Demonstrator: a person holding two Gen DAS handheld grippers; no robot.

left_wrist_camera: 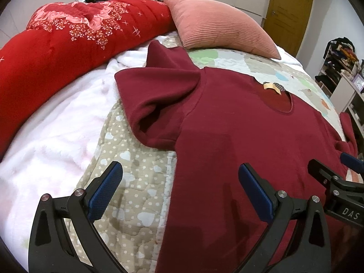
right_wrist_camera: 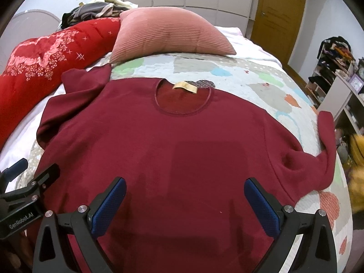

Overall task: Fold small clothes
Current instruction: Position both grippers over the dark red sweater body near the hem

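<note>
Red quilted blanket (left_wrist_camera: 68,45), floral print, rolled long, left of the sweater. Left gripper (left_wrist_camera: 180,187): black frame, blue textured pads, jaws wide, empty, over the sweater's left hem edge. Sweater (right_wrist_camera: 173,141): dark red knit, round neckline, tan label, flat on the patterned bedspread (right_wrist_camera: 261,79). Pink ribbed pillow (right_wrist_camera: 168,31) beyond its collar. Right gripper (right_wrist_camera: 184,198): jaws wide, empty, above the sweater's lower body.

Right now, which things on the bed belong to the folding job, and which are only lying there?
For the job:
- maroon sweater, spread flat
- left gripper, open
- right gripper, open

Only lying there:
- pink pillow
- red floral quilt
- clothes pile
- patterned bedspread
</note>
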